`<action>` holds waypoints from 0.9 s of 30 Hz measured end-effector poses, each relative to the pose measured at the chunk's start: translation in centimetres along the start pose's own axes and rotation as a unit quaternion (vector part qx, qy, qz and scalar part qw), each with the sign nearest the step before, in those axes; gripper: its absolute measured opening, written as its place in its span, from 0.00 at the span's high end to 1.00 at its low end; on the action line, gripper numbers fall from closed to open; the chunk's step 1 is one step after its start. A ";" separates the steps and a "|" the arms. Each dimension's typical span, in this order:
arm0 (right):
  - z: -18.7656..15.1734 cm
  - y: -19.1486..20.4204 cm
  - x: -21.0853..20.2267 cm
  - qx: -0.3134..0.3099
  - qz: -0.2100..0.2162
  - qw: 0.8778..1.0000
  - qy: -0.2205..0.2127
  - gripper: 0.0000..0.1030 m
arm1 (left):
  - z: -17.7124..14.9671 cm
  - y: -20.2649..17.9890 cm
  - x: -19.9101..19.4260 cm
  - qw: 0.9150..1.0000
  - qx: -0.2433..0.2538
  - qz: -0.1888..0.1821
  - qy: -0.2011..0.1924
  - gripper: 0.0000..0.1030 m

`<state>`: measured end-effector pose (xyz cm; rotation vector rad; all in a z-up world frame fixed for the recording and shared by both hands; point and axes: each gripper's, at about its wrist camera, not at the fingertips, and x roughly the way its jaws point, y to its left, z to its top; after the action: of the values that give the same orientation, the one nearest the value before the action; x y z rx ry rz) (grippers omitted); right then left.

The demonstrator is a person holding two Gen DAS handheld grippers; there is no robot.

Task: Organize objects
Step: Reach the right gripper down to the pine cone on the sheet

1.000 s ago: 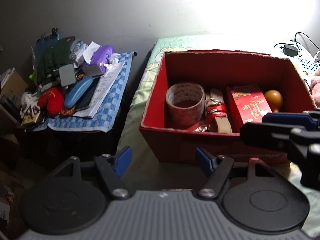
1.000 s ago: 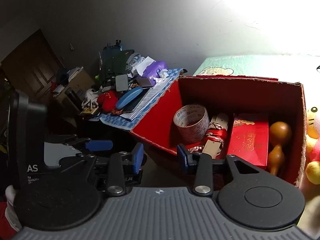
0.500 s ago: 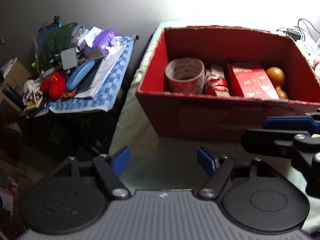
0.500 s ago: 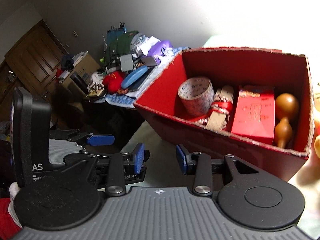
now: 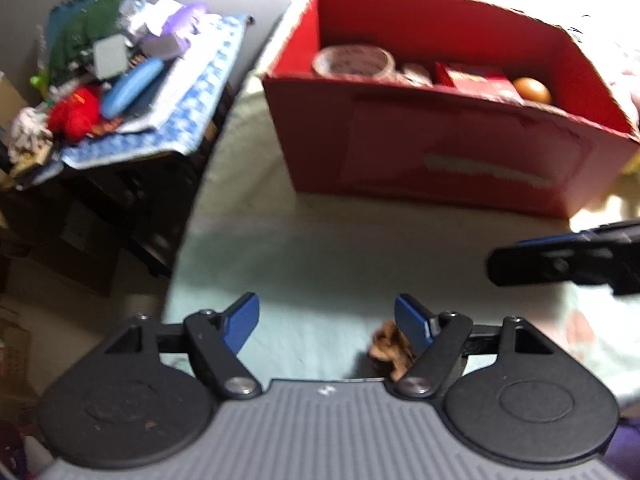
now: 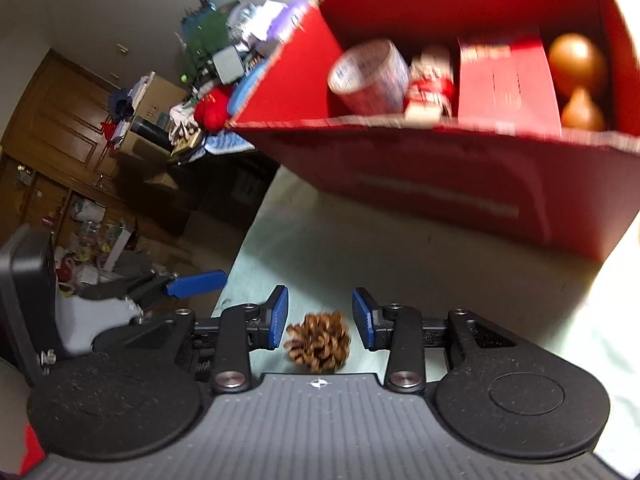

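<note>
A brown pine cone [image 6: 318, 342] lies on the pale green sheet [image 6: 360, 256]. It sits between and just below my right gripper's [image 6: 320, 300] blue pads, which stand apart without touching it. In the left wrist view the same pine cone [image 5: 390, 350] is beside the right finger of my left gripper [image 5: 325, 308], which is open and empty. Ahead stands an open red cardboard box [image 5: 440, 152] holding a tape roll [image 6: 368, 76], a ribbon-tied bundle [image 6: 432, 84], a red packet [image 6: 506, 80] and a brown gourd [image 6: 578, 60]. One finger of each gripper shows in the other's view, blurred.
A low side table with a blue checked cloth [image 5: 192, 120] stands left of the bed, piled with a blue case [image 5: 134, 86], a red plush [image 5: 74, 114] and other clutter. Wooden doors [image 6: 60, 120] and cardboard boxes fill the far left. The sheet's left edge drops to the floor.
Both grippers have sunk and tipped down toward the sheet, so the red box has slid up in both views. The pine cone has come into view under the fingers. The left jaws widened slightly.
</note>
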<state>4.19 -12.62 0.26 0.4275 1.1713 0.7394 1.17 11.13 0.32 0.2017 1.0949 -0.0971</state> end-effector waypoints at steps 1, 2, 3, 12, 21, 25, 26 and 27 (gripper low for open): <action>0.0 -0.3 0.3 0.010 0.005 1.000 0.009 0.62 | -0.4 0.0 0.0 1.000 0.003 -0.016 0.004 0.22; -0.1 -0.6 0.5 0.019 0.010 1.000 0.018 0.62 | -0.8 0.0 0.1 1.000 0.008 -0.030 0.006 0.18; -0.2 -0.9 0.8 0.028 0.015 0.999 0.027 0.62 | -1.1 -0.2 0.1 0.999 0.012 -0.039 0.006 0.17; -0.4 -1.8 2.5 0.066 0.038 0.994 0.079 0.61 | -2.5 -1.5 1.9 0.996 0.022 -0.075 0.035 0.18; 0.1 -2.2 3.9 0.082 0.043 0.989 0.114 0.57 | -2.6 -1.7 3.2 0.992 0.018 -0.109 0.053 0.31; 0.2 -2.3 4.6 0.089 0.045 0.987 0.127 0.56 | -2.6 -1.5 3.7 0.991 0.015 -0.117 0.058 0.41; 0.2 -2.3 4.7 0.090 0.044 0.987 0.129 0.56 | -2.5 -1.5 3.8 0.991 0.013 -0.120 0.059 0.44; 0.1 -2.3 4.9 0.091 0.043 0.986 0.131 0.56 | -2.5 -1.4 3.9 0.991 0.012 -0.122 0.060 0.46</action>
<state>5.96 -10.72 -4.45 0.5476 1.4820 0.7828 0.50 10.33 -4.40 0.0936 1.2356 -0.3209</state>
